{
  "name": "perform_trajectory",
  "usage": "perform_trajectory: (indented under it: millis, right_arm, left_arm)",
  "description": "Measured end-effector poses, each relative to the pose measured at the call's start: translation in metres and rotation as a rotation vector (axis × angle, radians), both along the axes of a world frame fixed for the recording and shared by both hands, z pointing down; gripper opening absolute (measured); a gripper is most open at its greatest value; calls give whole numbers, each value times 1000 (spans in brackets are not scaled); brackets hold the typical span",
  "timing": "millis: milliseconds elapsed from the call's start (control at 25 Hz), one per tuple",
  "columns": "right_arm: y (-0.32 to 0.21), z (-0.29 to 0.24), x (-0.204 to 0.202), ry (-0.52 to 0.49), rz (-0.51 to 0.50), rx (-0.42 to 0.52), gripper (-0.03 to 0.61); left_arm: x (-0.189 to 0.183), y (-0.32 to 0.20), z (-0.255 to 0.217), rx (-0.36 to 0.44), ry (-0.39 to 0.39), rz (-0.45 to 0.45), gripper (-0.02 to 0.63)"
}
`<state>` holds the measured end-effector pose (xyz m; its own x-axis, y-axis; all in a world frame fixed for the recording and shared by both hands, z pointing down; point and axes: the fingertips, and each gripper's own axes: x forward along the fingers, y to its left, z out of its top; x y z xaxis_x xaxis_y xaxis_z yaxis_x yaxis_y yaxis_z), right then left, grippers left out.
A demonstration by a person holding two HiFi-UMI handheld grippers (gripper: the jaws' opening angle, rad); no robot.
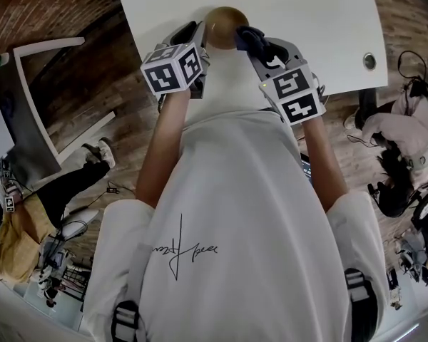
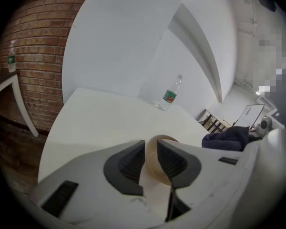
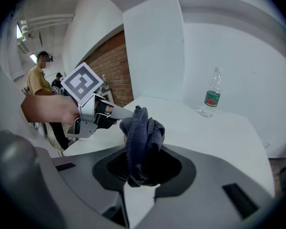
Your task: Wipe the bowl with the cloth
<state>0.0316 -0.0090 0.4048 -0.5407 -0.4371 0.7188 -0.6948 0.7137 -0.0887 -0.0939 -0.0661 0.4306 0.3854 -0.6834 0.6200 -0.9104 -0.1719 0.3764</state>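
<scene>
The round tan wooden bowl [image 1: 226, 24] is at upper centre of the head view, at the edge of the white bench [image 1: 314, 20]. Unclamped, it may tip or drop under wiping pressure. The left hand-held gripper [image 2: 150, 157] stands wide and released, with the rim between its pads. The right hand-held gripper [image 3: 144, 162] clenches the dark blue cloth [image 3: 142, 128].

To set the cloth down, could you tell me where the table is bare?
The table is bare from bowl to bottle, and left toward the brick wall. Crowded at the near edge, around bowl and cloth.
</scene>
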Motion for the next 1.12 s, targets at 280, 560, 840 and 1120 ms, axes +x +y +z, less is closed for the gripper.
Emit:
perform_trajectory:
  millis: [280,560,840,1120]
  right_arm:
    - [-9,-22,-2,-68,35,61,100]
    - [-10,-45,3,-166,86,74,101]
    - [-7,-77,5,-234,49,95,100]
    - [-5,-99,16,-275,41,110,100]
  left_arm:
    - [7,12,-27,60,21,21,94]
    - [27,34,-48,108,40,89,94]
    - [37,47,-82,176,91,113,86]
    - [45,52,-110,235,107,100,44]
